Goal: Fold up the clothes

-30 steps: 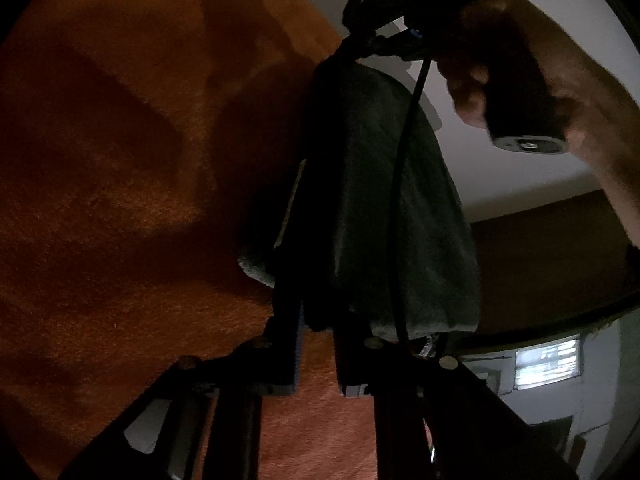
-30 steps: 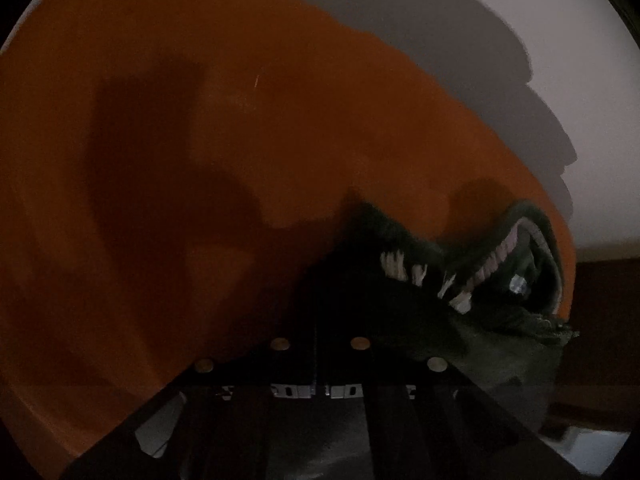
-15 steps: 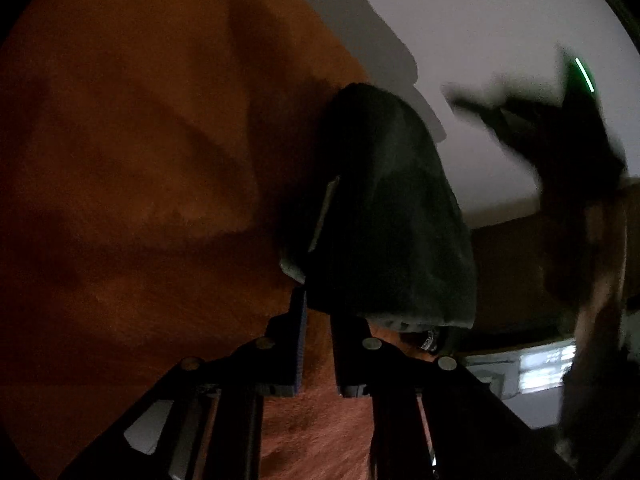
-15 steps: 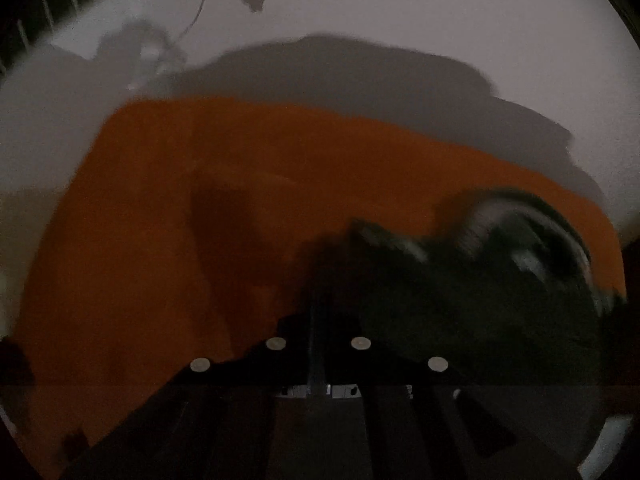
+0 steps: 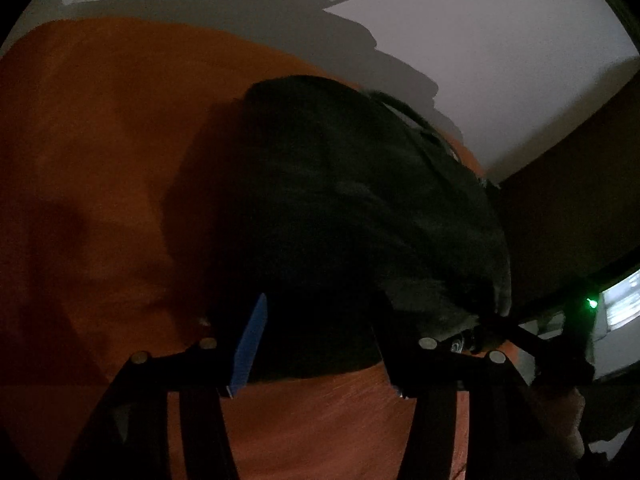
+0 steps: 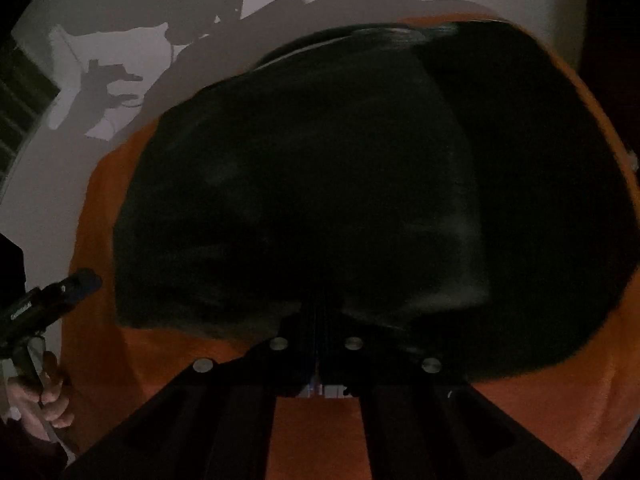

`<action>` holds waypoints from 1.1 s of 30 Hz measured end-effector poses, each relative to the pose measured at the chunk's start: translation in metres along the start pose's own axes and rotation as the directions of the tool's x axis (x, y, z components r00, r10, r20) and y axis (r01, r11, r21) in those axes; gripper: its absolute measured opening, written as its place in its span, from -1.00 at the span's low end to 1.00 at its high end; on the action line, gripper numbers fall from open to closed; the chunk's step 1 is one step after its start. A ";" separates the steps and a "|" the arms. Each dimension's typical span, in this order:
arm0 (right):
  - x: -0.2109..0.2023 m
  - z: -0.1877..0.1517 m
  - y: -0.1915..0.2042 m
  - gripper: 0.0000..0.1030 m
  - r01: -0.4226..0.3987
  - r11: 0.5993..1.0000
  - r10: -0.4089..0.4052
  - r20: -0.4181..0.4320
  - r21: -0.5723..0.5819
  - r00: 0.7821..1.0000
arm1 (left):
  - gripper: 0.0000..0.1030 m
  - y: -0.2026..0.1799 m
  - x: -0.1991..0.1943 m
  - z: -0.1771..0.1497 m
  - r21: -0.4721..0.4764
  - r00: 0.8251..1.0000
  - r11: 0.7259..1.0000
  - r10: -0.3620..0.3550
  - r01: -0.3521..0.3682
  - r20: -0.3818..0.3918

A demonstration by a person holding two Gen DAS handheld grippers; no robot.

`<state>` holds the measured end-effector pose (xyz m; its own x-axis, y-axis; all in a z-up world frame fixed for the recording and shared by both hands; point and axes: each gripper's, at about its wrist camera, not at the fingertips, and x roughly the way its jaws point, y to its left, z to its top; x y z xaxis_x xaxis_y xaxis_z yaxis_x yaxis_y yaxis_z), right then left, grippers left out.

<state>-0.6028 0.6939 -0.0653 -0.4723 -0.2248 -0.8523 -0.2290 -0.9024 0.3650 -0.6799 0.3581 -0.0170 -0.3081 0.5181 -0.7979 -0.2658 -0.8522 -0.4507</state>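
- The room was dim. A dark, near-black garment [image 5: 360,208] lay bunched on an orange blanket [image 5: 100,160], with a pale wall behind it.
- My left gripper [image 5: 316,344] pointed down at the near edge of the garment. Its jaws were opening, blue pad [image 5: 250,344] showing on one finger. The cloth sat between the fingers, but I saw no pad pressing on it.
- My right gripper [image 6: 318,344] had its jaws pressed together. Dark cloth spread out from the tips and filled most of that view. It looked pinched there, though the spot was too dark to be sure.
- My left hand [image 6: 40,392] showed at the lower left edge of the right view, wrapped round its handle.
- Risk, as I judged it: with only one side held, pulling with the right gripper could drag the released side along and undo the fold.
- A second risk: in this poor light, I could grab more than one layer, or the blanket with it.
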 end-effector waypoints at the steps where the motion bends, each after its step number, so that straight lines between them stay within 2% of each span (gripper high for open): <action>1: -0.009 0.003 -0.003 -1.00 -0.037 0.999 0.037 0.002 0.017 0.999 | 0.06 -0.012 0.003 0.006 0.008 1.000 1.000 0.008 -0.007 -0.004; 3: -0.026 0.017 -0.001 -1.00 -0.093 0.996 0.092 0.048 0.007 0.995 | 0.07 -0.033 0.011 0.019 0.026 1.000 1.000 0.015 -0.015 0.000; 5: -0.036 0.048 0.013 -0.94 -0.094 0.993 0.103 0.121 -0.073 0.987 | 0.13 -0.052 0.025 0.036 0.056 0.999 0.998 0.040 -0.041 0.019; 6: -0.028 0.063 0.019 -0.92 -0.100 0.989 0.113 0.122 -0.107 0.986 | 0.22 -0.060 0.032 0.046 0.074 0.997 0.995 0.065 -0.067 0.033; 7: -0.017 0.078 0.025 -0.91 -0.097 0.985 0.113 0.114 -0.140 0.987 | 0.23 -0.069 0.040 0.056 0.092 0.995 0.991 0.089 -0.093 0.047; 9: 0.017 0.097 0.020 -0.91 -0.016 0.987 0.025 0.058 -0.159 0.998 | 0.23 -0.067 0.055 0.068 0.097 0.975 0.970 0.218 -0.221 0.042; 10: 0.030 0.102 0.013 -1.00 0.023 0.987 -0.017 0.038 -0.157 0.999 | 0.23 -0.062 0.063 0.073 0.089 0.958 0.954 0.285 -0.286 0.031; 11: 0.040 0.106 0.005 -1.00 0.055 0.987 -0.052 0.025 -0.148 0.998 | 0.23 -0.051 0.061 0.072 0.053 0.960 0.959 0.279 -0.280 0.013; 12: 0.035 0.105 -0.003 -1.00 0.068 0.991 -0.063 0.048 -0.119 0.997 | 0.23 -0.041 0.059 0.071 0.017 0.962 0.962 0.273 -0.273 -0.004; 14: 0.012 0.103 -0.005 -1.00 0.207 0.972 -0.193 0.122 -0.115 0.973 | 0.23 -0.026 0.050 0.066 -0.027 0.966 0.966 0.257 -0.258 -0.025; 15: -0.002 0.098 -0.001 -0.97 0.228 0.966 -0.209 0.151 -0.120 0.966 | 0.23 -0.022 0.043 0.062 -0.034 0.968 0.968 0.247 -0.248 -0.030; 17: -0.011 0.083 0.010 -0.97 0.134 0.982 -0.121 0.104 -0.129 0.987 | 0.23 -0.020 0.031 0.052 -0.031 0.973 0.973 0.228 -0.229 -0.034; 19: -0.018 0.066 0.021 -0.97 0.056 0.989 -0.049 0.056 -0.135 0.997 | 0.23 -0.025 0.019 0.039 -0.002 0.977 0.977 0.211 -0.211 -0.042; 21: -0.011 0.039 0.015 -1.00 0.125 0.982 -0.122 0.024 -0.141 0.992 | 0.23 -0.027 0.006 0.023 0.011 0.980 0.982 0.189 -0.189 -0.064; 24: -0.030 0.019 -0.010 -1.00 0.107 0.994 -0.107 0.001 0.004 0.994 | 0.23 -0.033 -0.011 0.004 0.025 0.982 0.987 0.159 -0.157 -0.104; 26: -0.045 0.014 -0.001 -0.96 0.157 0.987 -0.156 -0.038 0.037 0.987 | 0.23 -0.044 -0.031 -0.004 0.048 0.974 0.983 0.182 -0.177 -0.135; 29: -0.081 0.006 0.029 -0.96 0.115 0.993 -0.112 -0.077 0.036 0.991 | 0.24 -0.063 -0.052 -0.001 0.055 0.972 0.987 0.156 -0.149 -0.175; 33: -0.138 0.000 0.099 -0.96 0.135 0.990 -0.138 -0.089 -0.044 0.986 | 0.24 -0.089 -0.087 0.009 0.069 0.968 0.988 0.146 -0.135 -0.203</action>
<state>-0.5603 0.6352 0.0883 -0.3582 -0.1299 -0.9246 -0.2533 -0.9396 0.2302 -0.6375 0.3895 0.0963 -0.1518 0.3622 -0.9197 -0.2838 -0.9072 -0.3105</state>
